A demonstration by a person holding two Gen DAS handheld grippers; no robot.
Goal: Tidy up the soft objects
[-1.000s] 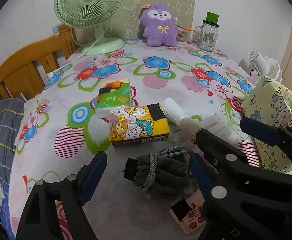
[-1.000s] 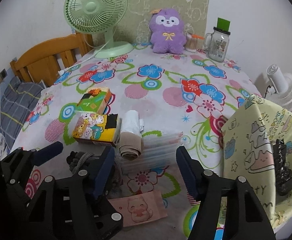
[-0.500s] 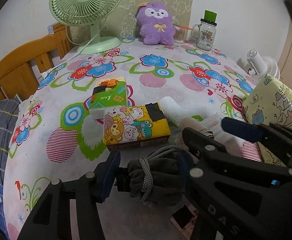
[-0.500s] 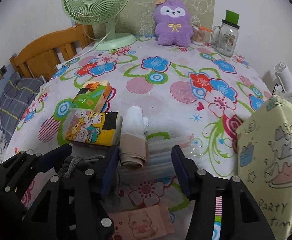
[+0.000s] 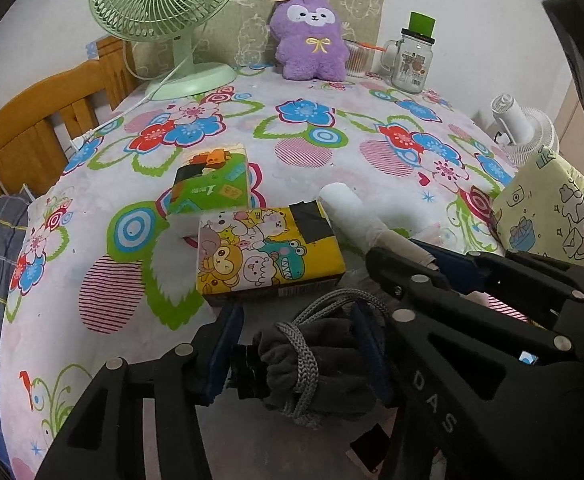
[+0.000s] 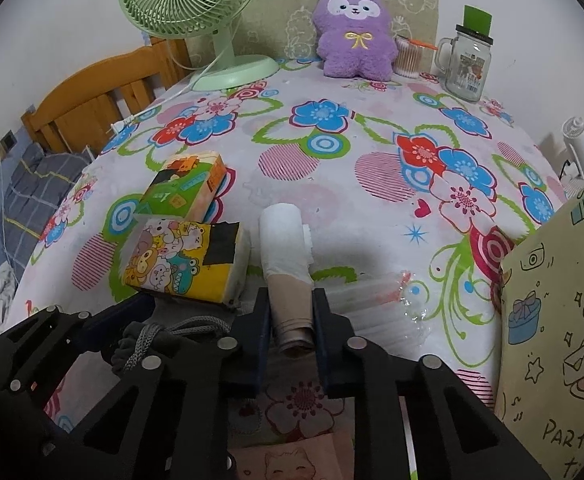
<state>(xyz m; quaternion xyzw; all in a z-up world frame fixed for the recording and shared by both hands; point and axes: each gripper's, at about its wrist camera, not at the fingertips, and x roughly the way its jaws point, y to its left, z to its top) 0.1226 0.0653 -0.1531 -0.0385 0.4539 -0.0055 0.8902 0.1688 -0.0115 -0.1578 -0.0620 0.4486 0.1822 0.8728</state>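
Observation:
My left gripper (image 5: 296,344) is shut on a dark grey drawstring pouch (image 5: 320,364) at the table's near edge; the pouch also shows in the right wrist view (image 6: 160,340). My right gripper (image 6: 290,320) is shut on the beige end of a rolled white and beige cloth (image 6: 288,264), which also shows in the left wrist view (image 5: 356,212). A yellow cartoon tissue pack (image 5: 268,252) lies just beyond the pouch, with a green tissue pack (image 5: 212,184) behind it. A purple plush toy (image 6: 354,28) sits at the back.
A green desk fan (image 5: 168,16) stands back left, a glass jar mug (image 6: 468,64) back right. A yellow party gift bag (image 6: 560,320) stands at the right. A clear plastic packet (image 6: 372,296) lies under the roll. A wooden chair (image 5: 40,124) is at left.
Both grippers have closed: the left on the grey pouch, the right on the rolled cloth. Both moved forward and lower toward the table.

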